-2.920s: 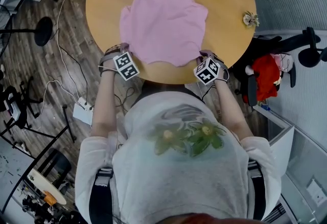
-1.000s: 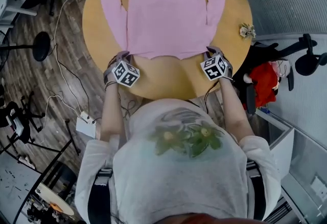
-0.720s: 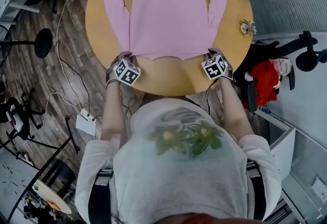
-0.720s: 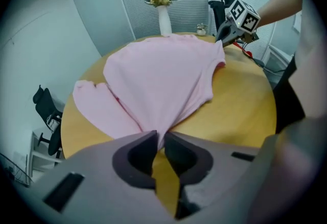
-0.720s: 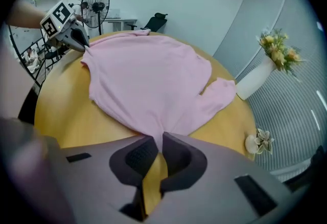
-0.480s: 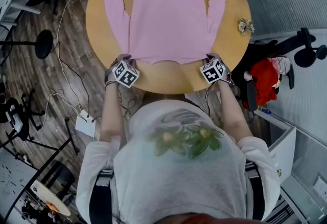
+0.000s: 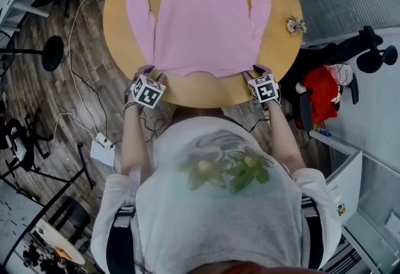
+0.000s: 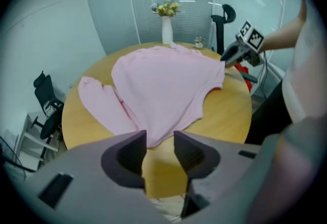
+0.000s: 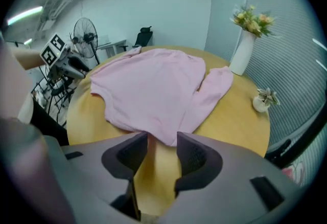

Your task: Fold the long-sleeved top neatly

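Pink long-sleeved top: lying spread flat on the round wooden counter, sleeves angling out on either side of the body, hem running along the edge nearest the person. Left gripper and right gripper: sitting at the two hem corners, fingers having just been opening and now standing released, each corner lying at the gap but unpinched. Progress: laying-out is looking finished; no fold is showing yet, so sleeves and body are all waiting to be folded.
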The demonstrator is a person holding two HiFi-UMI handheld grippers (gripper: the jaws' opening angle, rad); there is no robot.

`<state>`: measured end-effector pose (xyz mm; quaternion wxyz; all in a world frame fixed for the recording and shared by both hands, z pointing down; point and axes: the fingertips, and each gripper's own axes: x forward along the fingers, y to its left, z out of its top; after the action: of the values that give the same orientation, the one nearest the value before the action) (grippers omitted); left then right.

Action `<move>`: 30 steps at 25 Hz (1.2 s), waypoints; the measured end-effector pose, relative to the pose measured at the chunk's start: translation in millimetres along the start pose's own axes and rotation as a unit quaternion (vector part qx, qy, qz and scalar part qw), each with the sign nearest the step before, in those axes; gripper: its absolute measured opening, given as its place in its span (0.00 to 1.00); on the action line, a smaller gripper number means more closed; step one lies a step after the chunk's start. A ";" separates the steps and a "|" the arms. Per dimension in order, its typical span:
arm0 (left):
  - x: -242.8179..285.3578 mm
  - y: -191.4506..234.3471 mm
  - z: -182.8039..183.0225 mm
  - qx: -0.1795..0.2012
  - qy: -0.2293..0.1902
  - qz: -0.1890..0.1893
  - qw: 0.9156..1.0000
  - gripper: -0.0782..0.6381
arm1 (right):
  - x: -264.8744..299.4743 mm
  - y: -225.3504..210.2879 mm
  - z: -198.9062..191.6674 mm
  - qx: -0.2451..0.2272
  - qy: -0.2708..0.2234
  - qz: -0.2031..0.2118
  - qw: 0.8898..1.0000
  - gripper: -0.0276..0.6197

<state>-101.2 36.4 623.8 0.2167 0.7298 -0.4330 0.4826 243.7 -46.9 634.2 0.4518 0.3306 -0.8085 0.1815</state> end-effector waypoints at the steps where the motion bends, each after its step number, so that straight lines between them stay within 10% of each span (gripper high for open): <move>1: -6.2 1.8 6.5 -0.025 -0.020 -0.005 0.999 0.32 | -3.5 -0.3 2.6 0.020 -0.009 0.003 1.000 0.31; 6: -24.6 1.8 42.2 -0.152 -0.109 -0.044 0.981 0.32 | -16.9 -3.6 14.9 0.133 -0.057 0.020 0.989 0.31; 9: -23.0 -3.6 66.1 -0.164 -0.131 -0.043 0.977 0.32 | -20.6 -12.8 22.0 0.186 -0.087 0.027 0.978 0.31; 21: 32.9 -93.8 129.8 -0.042 -0.068 -0.057 0.995 0.31 | -19.1 -75.6 45.0 0.217 -0.113 0.000 0.970 0.31; 30: 62.7 -200.8 238.8 0.125 -0.094 -0.108 0.982 0.31 | 7.0 -163.1 76.6 0.243 -0.110 -0.016 0.964 0.31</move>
<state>201.0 -58.8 595.0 0.1325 0.8362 -0.3058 0.4356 308.3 -211.5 599.0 0.2692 0.4616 -0.7791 0.3280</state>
